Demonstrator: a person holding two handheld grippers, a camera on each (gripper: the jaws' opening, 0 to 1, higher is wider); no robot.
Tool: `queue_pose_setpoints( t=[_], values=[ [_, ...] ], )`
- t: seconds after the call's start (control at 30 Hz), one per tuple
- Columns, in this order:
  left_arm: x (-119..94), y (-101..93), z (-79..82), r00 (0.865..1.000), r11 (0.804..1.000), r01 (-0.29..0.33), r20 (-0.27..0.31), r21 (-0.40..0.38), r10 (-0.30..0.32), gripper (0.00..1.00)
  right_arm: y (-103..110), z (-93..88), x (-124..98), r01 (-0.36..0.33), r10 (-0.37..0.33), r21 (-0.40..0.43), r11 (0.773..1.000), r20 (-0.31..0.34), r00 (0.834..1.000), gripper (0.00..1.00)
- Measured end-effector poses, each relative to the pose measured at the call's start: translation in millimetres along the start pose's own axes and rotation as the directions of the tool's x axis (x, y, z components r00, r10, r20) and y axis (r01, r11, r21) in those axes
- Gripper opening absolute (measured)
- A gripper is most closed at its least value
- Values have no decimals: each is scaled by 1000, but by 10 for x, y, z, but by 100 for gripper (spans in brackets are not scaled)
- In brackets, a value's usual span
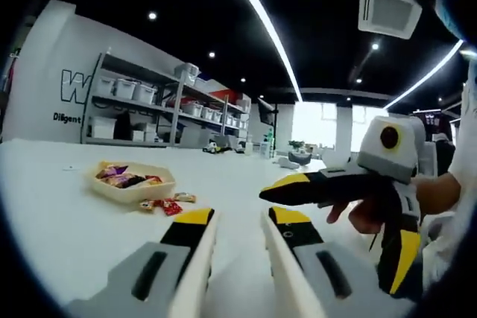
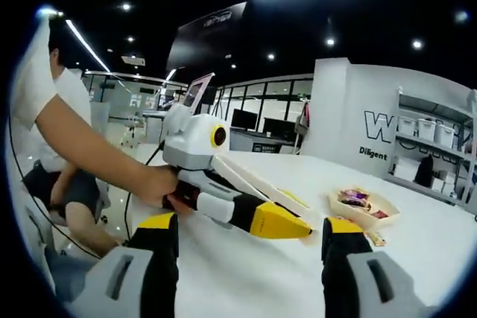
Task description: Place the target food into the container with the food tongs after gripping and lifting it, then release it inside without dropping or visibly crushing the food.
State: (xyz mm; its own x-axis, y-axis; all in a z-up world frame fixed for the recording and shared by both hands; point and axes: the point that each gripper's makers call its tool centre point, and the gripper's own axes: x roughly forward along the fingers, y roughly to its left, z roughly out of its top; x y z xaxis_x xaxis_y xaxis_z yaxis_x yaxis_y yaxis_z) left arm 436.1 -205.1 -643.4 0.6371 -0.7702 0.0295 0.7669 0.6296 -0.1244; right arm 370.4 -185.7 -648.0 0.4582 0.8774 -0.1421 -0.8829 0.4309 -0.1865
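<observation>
While both tools hang above the broad white table (image 1: 67,206), neither has hold of anything. Nearest in the left gripper view, the left gripper (image 1: 237,223), grey with yellow-and-black tips, rises from the bottom with its jaws a modest gap apart and only bare tabletop between them. Just to its right and slightly ahead, the right gripper (image 1: 270,193), white-bodied with black-and-yellow jaws, comes in sideways, gripped by a person's hand (image 1: 373,210); from this side I cannot tell how far its jaws stand apart. Ahead and to the left of the left gripper's tips sits the shallow cream-coloured container (image 1: 133,182), already holding wrapped snacks in purple, orange and red. A few small red and orange wrapped candies (image 1: 165,203) lie loose on the table just in front of it, between the container and the left jaw. In the right gripper view, the right gripper (image 2: 252,234) stands with its jaws widely parted, and the left gripper (image 2: 287,223) crosses just beyond them, held by the person's other hand (image 2: 158,184). Farther off, ahead and to the right, lies the same container (image 2: 364,208). Grey metal shelving with white bins (image 1: 141,94) stands against the far wall.
</observation>
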Motion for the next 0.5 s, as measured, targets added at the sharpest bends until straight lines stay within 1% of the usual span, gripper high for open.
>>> queue_pose_setpoints(
  t=[0.1, 0.27, 0.5],
  values=[
    [-4, -4, -8, 1000, 1000, 1, -3, 4, -1, 28, 16, -52, 19, -6, 6, 8, 1000, -6, 1000, 77],
    [-3, -13, -18, 1000, 1000, 8, -7, -17, -8, 28, 18, -62, 6, -6, 6, 26, 1000, -1, 1000, 77],
    [-5, -28, -12, 1000, 1000, 19, -4, -21, -19, 28, 29, -107, -13, -11, 12, 59, 998, -4, 1000, 76]
  ],
)
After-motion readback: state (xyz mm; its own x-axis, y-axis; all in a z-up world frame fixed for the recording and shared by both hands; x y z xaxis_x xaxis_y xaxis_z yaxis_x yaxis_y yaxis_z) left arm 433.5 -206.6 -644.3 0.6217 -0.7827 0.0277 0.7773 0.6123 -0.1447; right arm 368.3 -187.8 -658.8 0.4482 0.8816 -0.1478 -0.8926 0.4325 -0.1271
